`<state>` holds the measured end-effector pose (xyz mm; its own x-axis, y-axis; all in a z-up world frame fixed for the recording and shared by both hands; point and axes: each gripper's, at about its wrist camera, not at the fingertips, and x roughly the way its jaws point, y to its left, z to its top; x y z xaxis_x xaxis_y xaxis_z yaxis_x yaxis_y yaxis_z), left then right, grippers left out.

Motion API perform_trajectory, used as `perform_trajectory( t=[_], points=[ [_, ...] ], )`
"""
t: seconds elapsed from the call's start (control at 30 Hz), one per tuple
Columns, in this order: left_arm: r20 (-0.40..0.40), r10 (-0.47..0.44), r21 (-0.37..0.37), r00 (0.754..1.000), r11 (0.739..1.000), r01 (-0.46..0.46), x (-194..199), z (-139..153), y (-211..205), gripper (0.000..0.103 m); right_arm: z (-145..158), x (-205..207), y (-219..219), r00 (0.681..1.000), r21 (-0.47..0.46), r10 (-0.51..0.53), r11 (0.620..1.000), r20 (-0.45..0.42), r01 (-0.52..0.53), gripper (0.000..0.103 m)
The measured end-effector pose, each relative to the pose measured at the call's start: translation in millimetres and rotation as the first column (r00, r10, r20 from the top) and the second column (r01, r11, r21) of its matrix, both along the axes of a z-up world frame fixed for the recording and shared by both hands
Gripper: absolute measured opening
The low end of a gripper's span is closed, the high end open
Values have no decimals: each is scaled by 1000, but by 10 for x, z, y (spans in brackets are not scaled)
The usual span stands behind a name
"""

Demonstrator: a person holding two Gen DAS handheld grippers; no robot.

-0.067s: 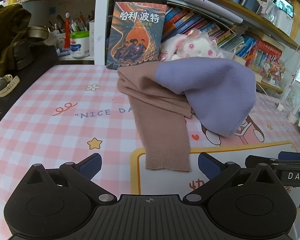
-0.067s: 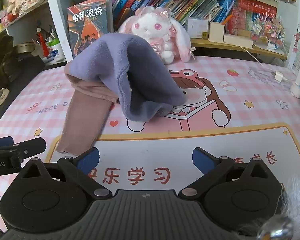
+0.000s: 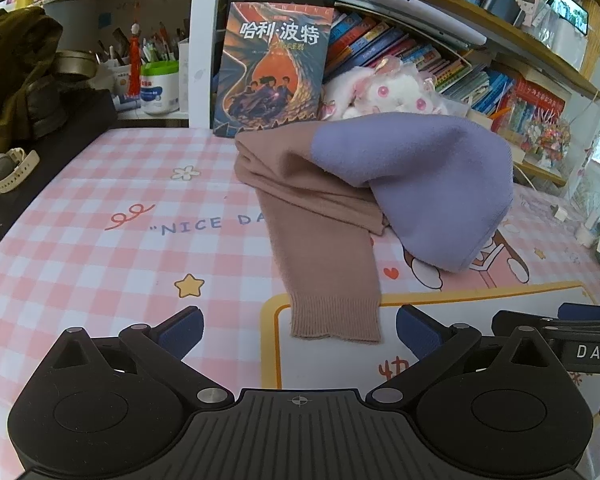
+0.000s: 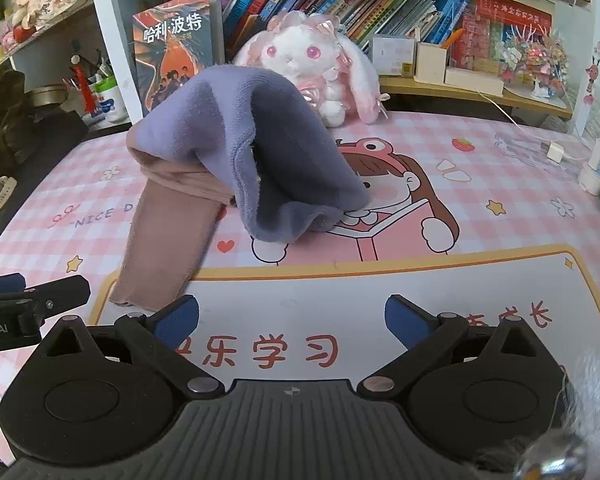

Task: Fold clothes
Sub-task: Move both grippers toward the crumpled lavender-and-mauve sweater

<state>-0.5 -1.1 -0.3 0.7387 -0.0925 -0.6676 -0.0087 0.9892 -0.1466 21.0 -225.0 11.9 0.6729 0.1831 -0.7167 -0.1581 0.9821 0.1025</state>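
Nothing's really moved since the last frame, sweater [image 3: 340, 208] and both grippers sit where they were. The sweater's bunched up in the middle of the desk mat [image 3: 80, 240], lilac part humped toward the back edge by the plush bunny [image 4: 312, 64], one brown sleeve trailing toward the front edge. Left gripper [image 3: 298, 330] and right gripper [image 4: 292, 318] hover side by side near the front (fingers spread wide, nothing in them).
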Motion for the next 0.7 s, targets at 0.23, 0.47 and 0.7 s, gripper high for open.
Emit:
perform_trajectory(
  t=[0.23, 0.47, 0.7],
  points=[
    [-16, -7, 4, 1000, 1000, 7, 12, -19, -10, 103, 8, 4, 12, 1000, 3, 4, 1000, 1, -4, 103],
    [-36, -7, 12, 999, 1000, 7, 17, -22, -7, 103, -42, 17, 14, 1000, -9, -3, 1000, -5, 3, 103],
    [-45, -10, 17, 999, 1000, 10, 19, -34, -5, 103, -63, -33, -39, 1000, -7, 7, 1000, 2, -7, 103]
  ],
)
